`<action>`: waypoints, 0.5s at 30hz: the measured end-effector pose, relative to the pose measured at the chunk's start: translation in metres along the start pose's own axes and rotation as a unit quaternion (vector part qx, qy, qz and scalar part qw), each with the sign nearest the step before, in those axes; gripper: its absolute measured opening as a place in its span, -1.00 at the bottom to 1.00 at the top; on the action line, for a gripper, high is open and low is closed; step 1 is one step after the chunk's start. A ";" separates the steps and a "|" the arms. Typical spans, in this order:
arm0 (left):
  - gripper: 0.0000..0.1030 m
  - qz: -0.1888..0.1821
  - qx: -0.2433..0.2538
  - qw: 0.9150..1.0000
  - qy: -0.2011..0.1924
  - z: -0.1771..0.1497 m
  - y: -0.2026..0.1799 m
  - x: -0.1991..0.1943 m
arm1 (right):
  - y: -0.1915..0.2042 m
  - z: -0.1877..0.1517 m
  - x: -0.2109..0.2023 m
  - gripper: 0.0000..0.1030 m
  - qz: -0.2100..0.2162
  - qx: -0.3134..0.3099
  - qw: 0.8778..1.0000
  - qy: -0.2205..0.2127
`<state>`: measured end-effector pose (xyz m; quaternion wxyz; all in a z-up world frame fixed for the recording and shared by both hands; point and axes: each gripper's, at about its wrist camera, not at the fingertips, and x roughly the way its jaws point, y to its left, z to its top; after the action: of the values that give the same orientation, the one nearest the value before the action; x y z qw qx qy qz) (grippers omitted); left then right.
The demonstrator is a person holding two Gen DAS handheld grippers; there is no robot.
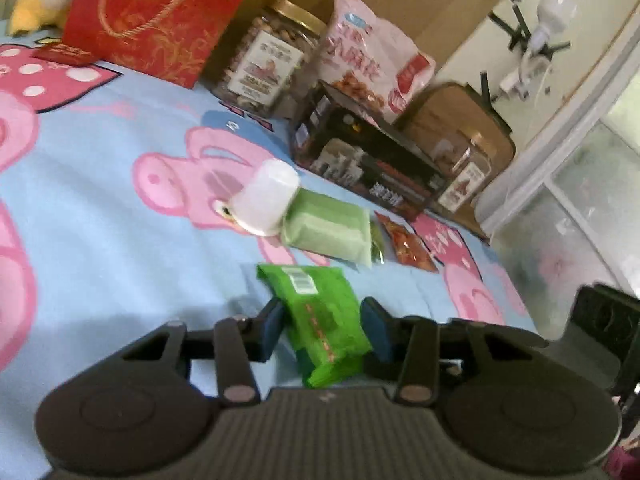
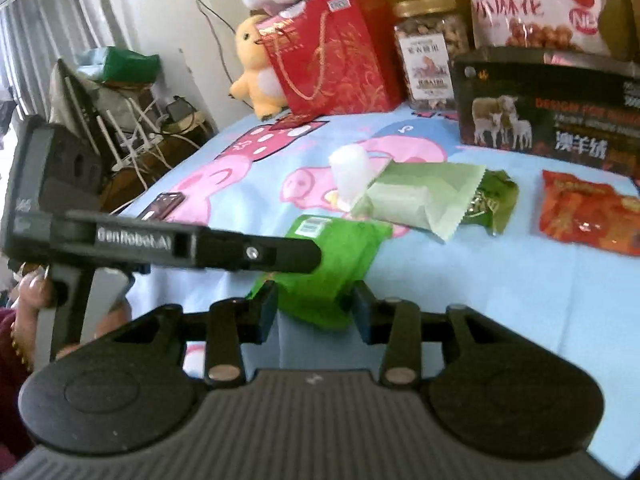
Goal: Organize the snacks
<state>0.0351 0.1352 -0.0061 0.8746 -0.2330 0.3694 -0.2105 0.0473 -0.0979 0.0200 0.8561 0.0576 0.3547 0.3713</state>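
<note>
A bright green snack packet [image 1: 320, 312] hangs just above the blue cartoon-pig sheet [image 1: 100, 220]. My left gripper [image 1: 324, 328] is shut on its middle, a pad pressing each side. In the right wrist view that left gripper [image 2: 308, 258] reaches in from the left onto the same packet [image 2: 336, 248]. My right gripper [image 2: 314, 312] holds the packet's near end, with its pads against both edges. Beyond lie a pale green packet [image 1: 328, 232], a dark green packet [image 2: 492, 204] and an orange-red packet [image 2: 588, 212].
A white cup [image 1: 268, 200] lies tipped against the pale packet. At the back stand a black box [image 2: 552, 108], a nut jar [image 2: 430, 52], a pink snack bag [image 1: 368, 48] and a red gift bag [image 2: 336, 52]. The bed's edge [image 1: 516, 292] drops off to the right in the left wrist view.
</note>
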 end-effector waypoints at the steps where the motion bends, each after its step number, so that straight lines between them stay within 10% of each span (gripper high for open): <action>1: 0.07 0.007 -0.003 1.000 -0.011 0.001 0.004 -0.006 | -0.002 -0.001 -0.005 -0.15 -0.017 -0.005 1.000 -0.009; 15: 0.07 0.077 -0.041 0.992 -0.089 0.012 0.043 -0.048 | -0.001 0.072 0.062 -0.09 -0.060 -0.095 0.992 -0.049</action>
<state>0.0217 0.1984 0.0034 0.9072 -0.2573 0.3154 -0.1062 0.1242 -0.0447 0.0380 0.8948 -0.0275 0.2785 0.3479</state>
